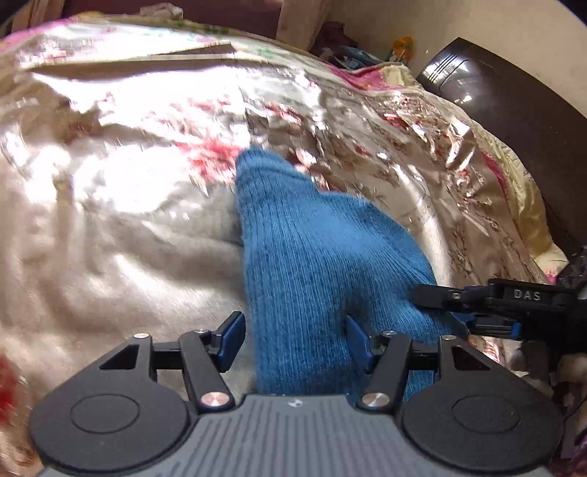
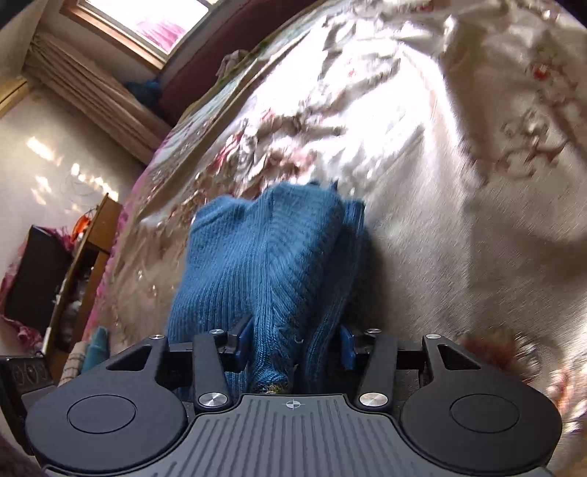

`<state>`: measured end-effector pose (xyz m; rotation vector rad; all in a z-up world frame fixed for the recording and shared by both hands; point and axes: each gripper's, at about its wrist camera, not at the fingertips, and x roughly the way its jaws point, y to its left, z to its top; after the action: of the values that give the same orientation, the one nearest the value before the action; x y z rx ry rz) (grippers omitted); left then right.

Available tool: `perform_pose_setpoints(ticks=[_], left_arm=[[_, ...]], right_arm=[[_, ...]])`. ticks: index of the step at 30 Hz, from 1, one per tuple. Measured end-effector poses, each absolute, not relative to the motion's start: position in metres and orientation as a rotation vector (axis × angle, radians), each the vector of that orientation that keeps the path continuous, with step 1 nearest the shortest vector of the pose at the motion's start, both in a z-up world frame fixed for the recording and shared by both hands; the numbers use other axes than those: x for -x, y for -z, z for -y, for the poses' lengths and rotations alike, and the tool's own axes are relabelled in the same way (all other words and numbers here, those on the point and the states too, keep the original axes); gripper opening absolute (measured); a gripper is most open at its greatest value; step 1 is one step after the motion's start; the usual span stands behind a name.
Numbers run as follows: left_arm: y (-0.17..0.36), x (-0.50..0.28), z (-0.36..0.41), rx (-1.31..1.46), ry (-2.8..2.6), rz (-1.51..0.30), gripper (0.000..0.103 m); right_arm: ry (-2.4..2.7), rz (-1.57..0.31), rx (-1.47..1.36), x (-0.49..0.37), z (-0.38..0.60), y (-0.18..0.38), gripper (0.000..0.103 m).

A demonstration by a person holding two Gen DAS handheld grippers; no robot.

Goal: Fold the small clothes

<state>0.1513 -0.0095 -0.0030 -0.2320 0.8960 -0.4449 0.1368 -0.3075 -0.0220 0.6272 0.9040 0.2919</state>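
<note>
A blue knitted garment [image 1: 312,257] hangs between both grippers over the floral satin bedspread [image 1: 128,183]. In the left wrist view my left gripper [image 1: 295,339] has its blue pads on either side of the knit and grips its near end. The right gripper [image 1: 477,308] comes in from the right and holds the same garment's edge. In the right wrist view my right gripper [image 2: 295,346] is shut on the bunched, folded knit [image 2: 271,257], which droops forward toward the bedspread [image 2: 422,183].
A dark wooden headboard [image 1: 513,121] borders the bed at the right. A wooden shelf [image 2: 84,264] and dark box [image 2: 33,271] stand beside the bed at the left. A window [image 2: 146,18] and curtain [image 2: 91,84] lie beyond.
</note>
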Motion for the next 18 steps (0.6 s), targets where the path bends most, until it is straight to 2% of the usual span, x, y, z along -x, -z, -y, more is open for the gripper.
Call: perform_pose_setpoints(ticks=[8,12,16,18], left_arm=[[-0.02,-0.164,0.022,0.153,0.38,-0.775,0.062],[-0.01,-0.176,0.042,0.102,0.384,-0.773,0.062],[0.007,-0.187,0.052,0.07,0.375,-0.806,0.063],[0.013,-0.194,0.052,0.081,0.369,-0.822,0.064]], right_arm=[[-0.217,-0.691,-0.382,-0.128,0.294,-0.03,0.047],[-0.261,-0.711,-0.35,-0.146,0.276,-0.018,0.042],[-0.196,-0.783,-0.283,-0.173,0.269,0.008,0.03],[-0.191,-0.799,-0.289,-0.182,0.273,0.019,0.03]])
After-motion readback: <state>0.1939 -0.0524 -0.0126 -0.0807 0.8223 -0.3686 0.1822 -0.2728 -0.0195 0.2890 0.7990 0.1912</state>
